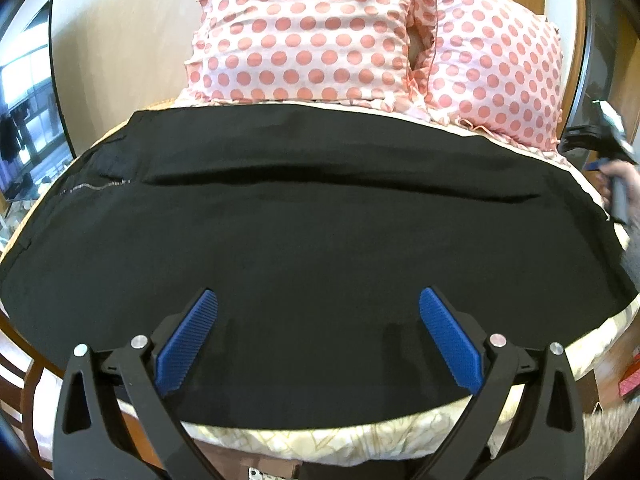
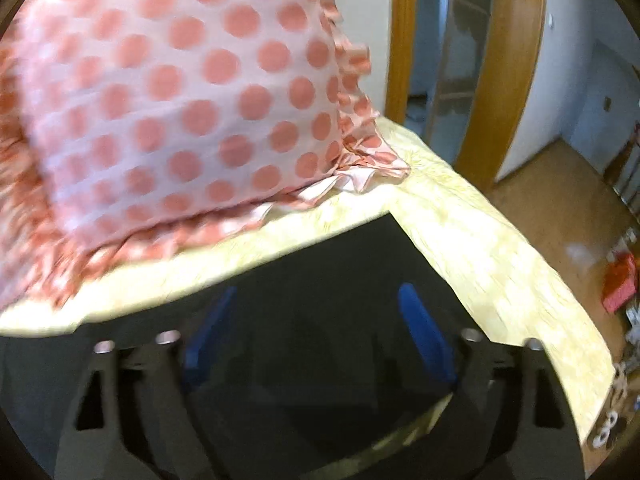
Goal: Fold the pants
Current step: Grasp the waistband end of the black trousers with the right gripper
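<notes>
The right claw (image 2: pixel 316 332), jaws apart and empty, hangs over the black pants' (image 2: pixel 320 264) leg-end corner; next, pinch it for folding.

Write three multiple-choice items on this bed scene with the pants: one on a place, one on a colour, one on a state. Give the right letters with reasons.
1. Where do the pants lie?
A. on the floor
B. spread flat on the bed, in front of the pillows
C. on top of the pillows

2. What colour are the pillow dots?
A. green
B. black
C. salmon pink

3. How does the left gripper stand?
A. open, nothing between its fingers
B. shut on the pants
C. shut on a pillow

Key: 1 B, the black cloth covers the pale yellow sheet below the pillows. 2 C, pink dots on a pale cover. 3 A, the blue pads stand wide apart above the cloth.
</notes>
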A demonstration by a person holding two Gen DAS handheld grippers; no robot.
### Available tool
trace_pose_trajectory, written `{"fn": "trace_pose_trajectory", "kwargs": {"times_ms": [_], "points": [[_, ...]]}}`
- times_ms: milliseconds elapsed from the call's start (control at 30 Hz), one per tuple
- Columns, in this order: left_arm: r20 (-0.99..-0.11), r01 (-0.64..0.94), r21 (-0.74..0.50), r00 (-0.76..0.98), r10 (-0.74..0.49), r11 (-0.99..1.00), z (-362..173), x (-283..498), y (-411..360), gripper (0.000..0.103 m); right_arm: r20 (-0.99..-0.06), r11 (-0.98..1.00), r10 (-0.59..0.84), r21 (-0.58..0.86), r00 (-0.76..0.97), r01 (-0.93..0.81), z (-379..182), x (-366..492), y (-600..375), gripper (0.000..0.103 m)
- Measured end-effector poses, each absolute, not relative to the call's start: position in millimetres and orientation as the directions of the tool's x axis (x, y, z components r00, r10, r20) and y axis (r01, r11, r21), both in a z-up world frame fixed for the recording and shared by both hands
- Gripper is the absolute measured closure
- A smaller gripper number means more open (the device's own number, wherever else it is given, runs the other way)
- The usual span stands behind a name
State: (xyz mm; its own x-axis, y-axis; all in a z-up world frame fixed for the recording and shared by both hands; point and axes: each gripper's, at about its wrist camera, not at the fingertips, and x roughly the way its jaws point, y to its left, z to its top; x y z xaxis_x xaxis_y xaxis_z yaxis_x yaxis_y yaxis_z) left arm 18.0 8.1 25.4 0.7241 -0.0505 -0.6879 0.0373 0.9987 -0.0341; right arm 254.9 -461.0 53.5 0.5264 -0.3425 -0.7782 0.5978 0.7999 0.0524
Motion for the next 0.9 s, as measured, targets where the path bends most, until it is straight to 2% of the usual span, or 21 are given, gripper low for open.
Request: {"fn": "trace_pose_trajectory", "kwargs": {"times_ms": [33,100,200,267,333,400,467,500,633,900], "points": [[-0.689,0.034,-0.027,0.723,-0.044,0.999,25.8,19.2,8.1,0.002,-0.799,0.775,-0.33,0.075,0.503,0.628,45.5,268.2,-471.7,0.035],[-0.692,0.024,-0.014,0.721,-0.028,1.0,25.1,21.3,8.9,0.002,-0.827,0.721,-0.316,0.109,0.465,0.684,31.3,284.0,-486.3,0.047],[-0.699,0.023,-0.01,0.715,-0.023,1.0,23.1,23.2,10.6,0.002,-0.854,0.67,-0.339,0.076,0.396,0.738,13.2,304.1,-498.6,0.047],[-0.7,0.025,-0.005,0.714,-0.021,1.0,22.6,24.4,11.3,0.002,-0.835,0.667,-0.43,-0.038,0.343,0.744,9.7,313.8,-494.1,0.047],[-0.7,0.025,-0.009,0.714,-0.025,1.0,22.4,24.6,11.9,0.002,-0.818,0.676,-0.451,-0.051,0.357,0.735,6.7,314.5,-490.7,0.048],[-0.701,0.026,-0.034,0.712,-0.042,0.999,21.8,25.4,14.7,0.002,-0.81,0.694,-0.426,-0.007,0.402,0.72,4.0,306.9,-491.5,0.066],[-0.701,0.025,-0.062,0.71,-0.061,0.998,21.1,25.5,19.0,0.002,-0.805,0.695,-0.418,0.015,0.421,0.719,4.2,293.5,-493.2,0.093],[-0.702,0.023,-0.068,0.71,-0.064,0.997,20.8,25.2,20.9,0.002,-0.806,0.697,-0.375,0.081,0.458,0.713,4.7,284.5,-499.2,0.098],[-0.696,0.007,-0.072,0.716,-0.056,0.997,22.4,22.2,26.3,0.002,-0.746,0.701,-0.307,0.243,0.591,0.671,19.1,246.3,-508.2,0.101],[-0.654,0.001,-0.063,0.755,-0.043,0.998,33.9,8.6,30.3,0.002,-0.513,0.768,-0.188,0.455,0.837,0.451,67.1,113.2,-468.0,0.101]]}}
